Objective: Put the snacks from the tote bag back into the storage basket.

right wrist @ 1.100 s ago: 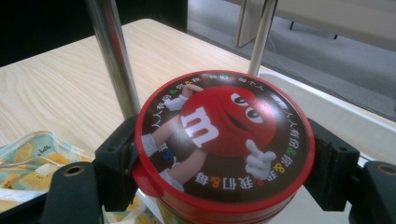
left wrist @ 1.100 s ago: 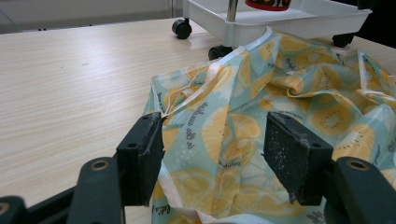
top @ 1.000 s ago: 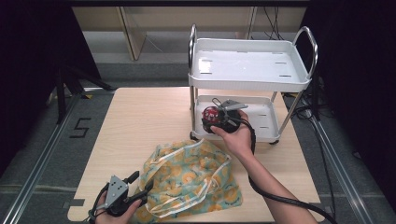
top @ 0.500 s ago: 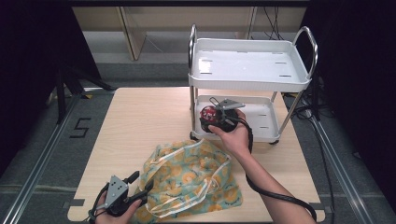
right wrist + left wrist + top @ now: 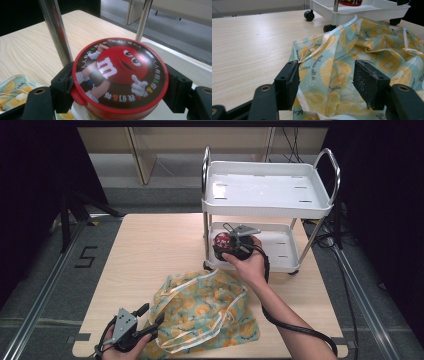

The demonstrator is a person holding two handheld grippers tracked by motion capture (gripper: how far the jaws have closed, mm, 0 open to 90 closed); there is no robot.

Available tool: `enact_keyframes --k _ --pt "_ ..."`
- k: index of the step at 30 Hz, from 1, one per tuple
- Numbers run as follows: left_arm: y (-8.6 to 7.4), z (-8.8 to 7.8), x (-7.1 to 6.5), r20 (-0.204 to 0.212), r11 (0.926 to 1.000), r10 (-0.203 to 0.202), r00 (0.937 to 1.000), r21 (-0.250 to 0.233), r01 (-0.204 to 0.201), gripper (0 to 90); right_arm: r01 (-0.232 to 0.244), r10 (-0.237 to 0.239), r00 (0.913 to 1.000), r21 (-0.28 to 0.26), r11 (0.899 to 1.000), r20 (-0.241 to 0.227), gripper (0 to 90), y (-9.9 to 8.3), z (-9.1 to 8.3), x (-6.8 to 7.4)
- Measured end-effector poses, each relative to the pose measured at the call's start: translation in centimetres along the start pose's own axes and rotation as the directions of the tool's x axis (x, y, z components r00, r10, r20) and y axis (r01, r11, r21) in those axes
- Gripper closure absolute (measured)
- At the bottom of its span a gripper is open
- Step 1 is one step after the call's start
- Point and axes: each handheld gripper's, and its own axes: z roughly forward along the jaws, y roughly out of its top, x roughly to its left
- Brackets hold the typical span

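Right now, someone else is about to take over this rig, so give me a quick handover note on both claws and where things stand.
Right claw: shut on the red-lidded candy tin, holding it at the front edge of the white cart's lower shelf; whether it rests on the shelf is unclear.
Left claw: open, jaws straddling the near edge of the fruit-print cloth bag, gripping nothing.
The bag lies crumpled flat on the table in front of the cart.
Done: tin out of the bag and brought to the cart.
Left, probably: set the tin down, release, then deal with the bag.

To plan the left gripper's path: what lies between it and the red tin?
In the high view, the fruit-print bag lies between the left gripper and the red tin.
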Motion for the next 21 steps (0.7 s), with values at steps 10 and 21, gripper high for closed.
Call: enact_keyframes --k 10,21 --pt "0.0 -0.01 0.01 0.0 1.0 -0.001 1.0 0.0 0.001 37.3 -0.003 0.003 1.0 0.004 1.0 0.009 26.7 -0.05 0.56 -0.06" --pt "0.0 -0.01 -0.01 0.0 1.0 -0.001 1.0 0.0 0.001 37.3 0.001 -0.001 0.9999 0.004 1.0 0.017 26.7 -0.15 0.97 -0.17"
